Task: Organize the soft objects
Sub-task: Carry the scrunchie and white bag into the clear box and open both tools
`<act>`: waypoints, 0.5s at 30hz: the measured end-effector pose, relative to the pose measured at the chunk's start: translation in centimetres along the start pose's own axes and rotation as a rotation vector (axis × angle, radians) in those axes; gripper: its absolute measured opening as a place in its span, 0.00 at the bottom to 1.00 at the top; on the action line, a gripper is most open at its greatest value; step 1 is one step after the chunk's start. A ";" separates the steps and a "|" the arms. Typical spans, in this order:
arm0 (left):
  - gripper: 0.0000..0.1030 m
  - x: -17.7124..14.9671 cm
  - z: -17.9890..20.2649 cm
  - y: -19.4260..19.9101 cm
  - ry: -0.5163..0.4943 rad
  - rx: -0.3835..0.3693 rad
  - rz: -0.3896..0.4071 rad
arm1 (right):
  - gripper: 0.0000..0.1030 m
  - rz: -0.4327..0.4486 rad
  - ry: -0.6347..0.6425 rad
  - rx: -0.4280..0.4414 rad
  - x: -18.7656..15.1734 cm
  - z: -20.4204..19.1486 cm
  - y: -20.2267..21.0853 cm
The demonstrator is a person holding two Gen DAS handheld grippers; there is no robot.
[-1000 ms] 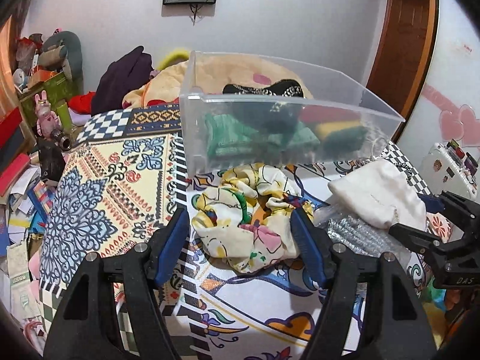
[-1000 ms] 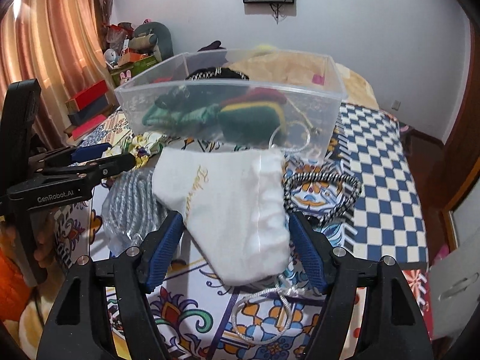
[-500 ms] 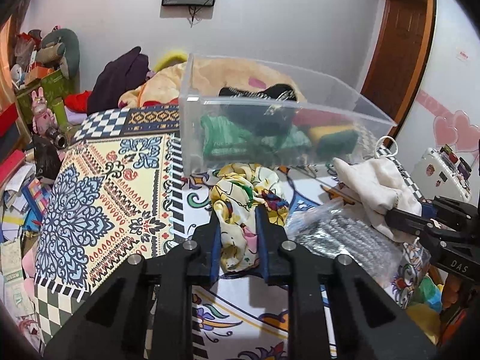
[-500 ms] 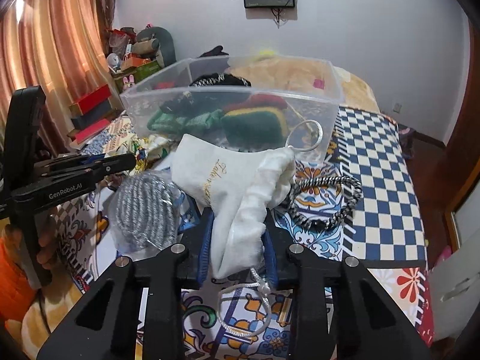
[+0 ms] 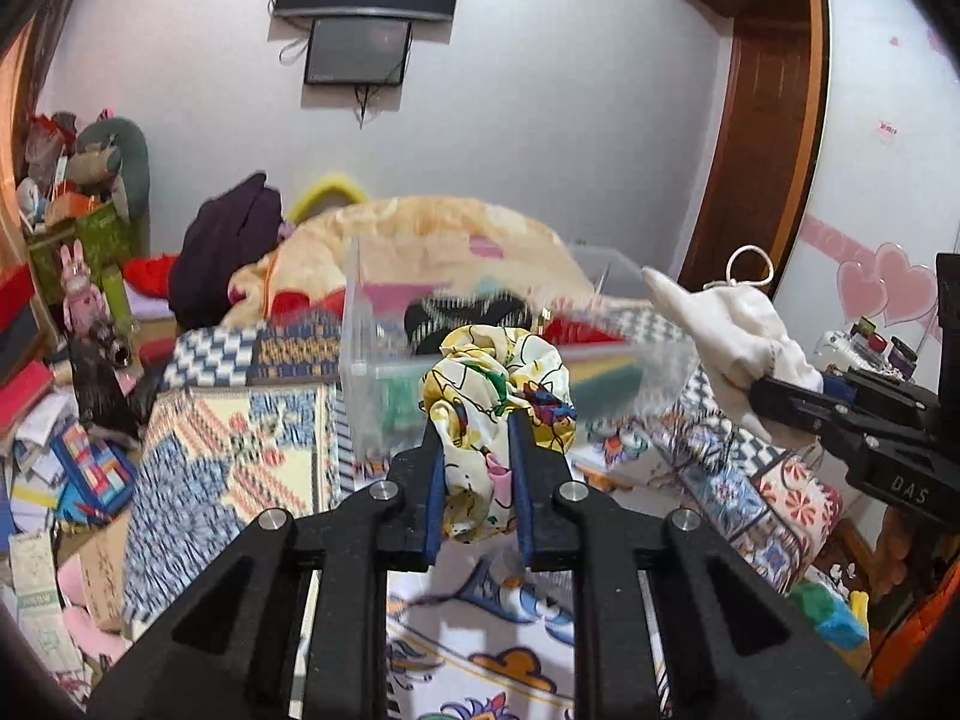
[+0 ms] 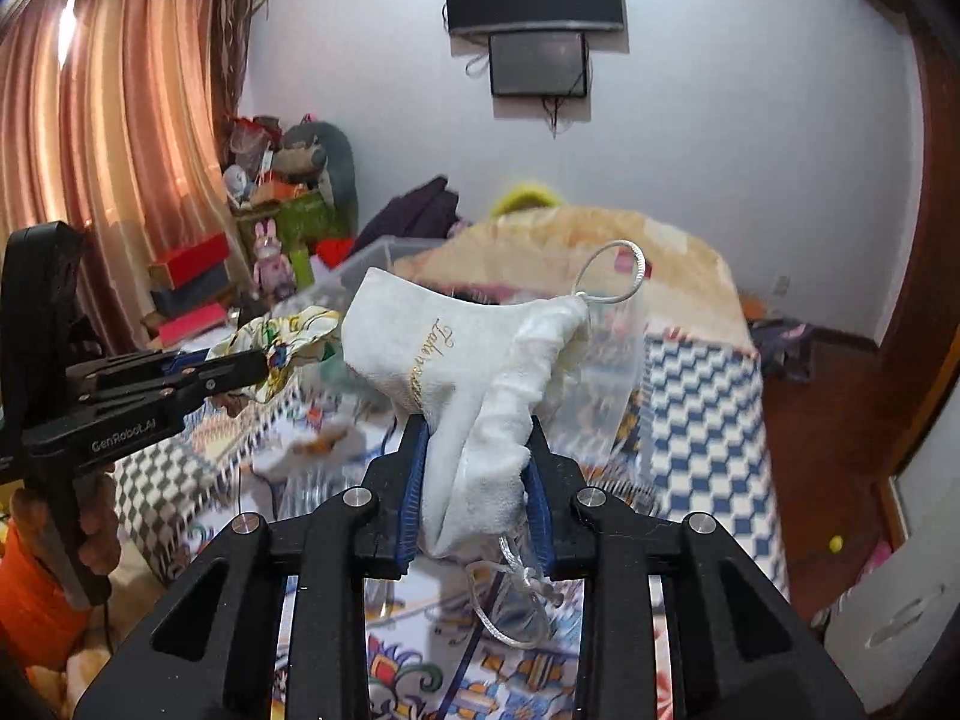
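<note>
My left gripper (image 5: 477, 456) is shut on a yellow printed satin scrunchie (image 5: 498, 384) and holds it lifted above the bed, in front of the clear plastic bin (image 5: 384, 372). My right gripper (image 6: 477, 474) is shut on a white drawstring pouch (image 6: 456, 348) with gold lettering, also lifted; its cord loop (image 6: 612, 270) sticks up. The bin holds green, black, red and yellow soft items, blurred by motion. The pouch also shows in the left wrist view (image 5: 726, 324), and the scrunchie in the right wrist view (image 6: 288, 336).
A patterned bedspread (image 5: 228, 450) covers the bed. A beige blanket heap (image 5: 432, 228) and a dark garment (image 5: 234, 240) lie behind the bin. Boxes and toys (image 5: 78, 276) crowd the left side. A wooden door (image 5: 756, 168) is at the right.
Both grippers closed on their items a second ago and have since lifted them off the bed toward the bin; the view has tilted upward.
</note>
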State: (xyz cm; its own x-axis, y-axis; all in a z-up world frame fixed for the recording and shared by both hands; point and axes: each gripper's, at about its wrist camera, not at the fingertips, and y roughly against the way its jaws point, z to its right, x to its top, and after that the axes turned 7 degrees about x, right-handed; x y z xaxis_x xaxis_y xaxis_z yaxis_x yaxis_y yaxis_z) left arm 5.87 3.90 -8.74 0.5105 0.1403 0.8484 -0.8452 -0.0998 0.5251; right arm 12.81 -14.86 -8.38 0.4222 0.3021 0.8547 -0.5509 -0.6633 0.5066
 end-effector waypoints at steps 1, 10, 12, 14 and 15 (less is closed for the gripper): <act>0.18 0.5 0.1 0.1 -0.005 0.005 0.012 | 0.26 0.013 0.003 -0.004 0.4 0.0 0.2; 0.18 4.6 0.3 -0.4 -0.013 0.037 0.091 | 0.26 0.123 0.000 -0.022 4.0 0.4 -0.1; 0.18 5.1 0.2 -1.1 -0.009 0.045 0.086 | 0.26 0.133 -0.005 -0.018 4.5 0.3 -0.7; 0.18 5.4 0.1 -1.7 -0.006 0.054 0.077 | 0.26 0.136 -0.010 -0.013 5.0 0.2 -1.4; 0.18 5.5 0.1 -2.1 -0.006 0.060 0.075 | 0.26 0.136 -0.010 -0.007 5.1 0.2 -1.7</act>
State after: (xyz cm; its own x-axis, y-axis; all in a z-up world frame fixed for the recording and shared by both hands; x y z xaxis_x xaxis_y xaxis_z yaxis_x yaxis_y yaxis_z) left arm 10.48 4.79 -5.13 0.4475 0.1247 0.8856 -0.8701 -0.1682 0.4633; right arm 15.98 -12.34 -4.91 0.3508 0.2028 0.9142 -0.6086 -0.6926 0.3872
